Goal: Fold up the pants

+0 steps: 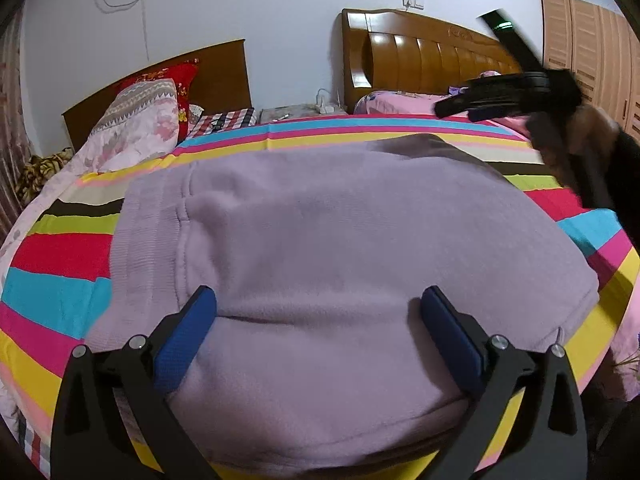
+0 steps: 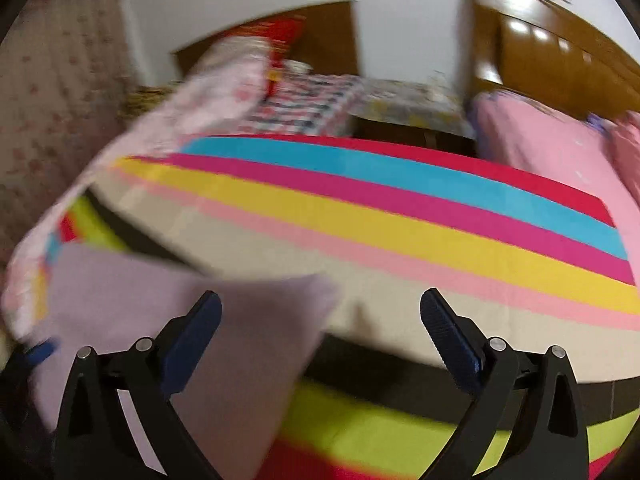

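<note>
Lilac fleece pants (image 1: 320,248) lie folded in layers on a striped bedspread (image 1: 60,292), with the ribbed waistband at the left. My left gripper (image 1: 318,308) hovers open over the near edge of the folded stack, blue pads on either side and nothing between them. The right gripper (image 1: 480,106) shows in the left wrist view at the upper right, raised above the far side of the bed, held by a hand in a dark sleeve. In the blurred right wrist view my right gripper (image 2: 320,312) stands open above the bedspread (image 2: 400,220), with a corner of the pants (image 2: 192,320) at lower left.
Pillows and a pink quilt (image 1: 140,120) are piled at the far left by a wooden headboard (image 1: 224,68). A second bed with pink bedding (image 1: 400,102) and a headboard (image 1: 420,52) stands at the back right. A small bedside table (image 1: 300,114) sits between them.
</note>
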Motion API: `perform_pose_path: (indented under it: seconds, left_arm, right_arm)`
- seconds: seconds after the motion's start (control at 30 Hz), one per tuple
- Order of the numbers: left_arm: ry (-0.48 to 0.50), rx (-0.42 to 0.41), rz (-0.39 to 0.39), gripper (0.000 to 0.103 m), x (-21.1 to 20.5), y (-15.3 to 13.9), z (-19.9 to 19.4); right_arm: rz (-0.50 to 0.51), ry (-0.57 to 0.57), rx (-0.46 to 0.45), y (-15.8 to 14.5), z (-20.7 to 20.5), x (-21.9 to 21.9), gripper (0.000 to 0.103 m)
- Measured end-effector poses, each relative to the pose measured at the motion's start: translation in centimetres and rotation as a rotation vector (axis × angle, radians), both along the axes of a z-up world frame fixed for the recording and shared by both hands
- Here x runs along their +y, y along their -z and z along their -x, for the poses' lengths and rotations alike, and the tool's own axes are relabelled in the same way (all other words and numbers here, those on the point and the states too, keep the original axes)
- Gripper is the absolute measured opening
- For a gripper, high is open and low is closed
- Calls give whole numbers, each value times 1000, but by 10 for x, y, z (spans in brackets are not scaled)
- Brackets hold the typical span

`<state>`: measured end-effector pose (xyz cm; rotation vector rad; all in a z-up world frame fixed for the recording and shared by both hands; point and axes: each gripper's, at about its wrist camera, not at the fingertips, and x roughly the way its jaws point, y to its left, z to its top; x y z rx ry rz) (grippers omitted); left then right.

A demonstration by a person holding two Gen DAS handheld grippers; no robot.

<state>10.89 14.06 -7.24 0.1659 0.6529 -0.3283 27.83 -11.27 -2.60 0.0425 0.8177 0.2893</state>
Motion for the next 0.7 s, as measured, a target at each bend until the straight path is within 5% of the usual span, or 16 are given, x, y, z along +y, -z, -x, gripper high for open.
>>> perform_pose_path:
  seconds: [0.13,0.23,0.33,0.43,0.57,0.63,0.7]
  left_arm:
    - [1,-6,2,102,-1,0,3]
    - [2,-5,0,102,2,1,1]
    - [2,-5,1,102,2,1,3]
    - [0,-5,2,102,1,0,3]
    - [1,-5,1,102,1,-1,3]
    - [0,-5,1,102,1,-1,3]
    - [0,-5,0,102,1,-1,3]
  right_arm:
    - [169,-160,75,36,10,26,98]
    - [127,40,82,45,-30,-10,98]
    - [19,105,30,20,-39,-17,98]
    - [-10,-79,2,3,-17,23,98]
    - [206,-252,-12,26,-8,85,98]
    - [180,-227,35,36,-15,79,98]
    - [92,-83,68,30,-22,62,98]
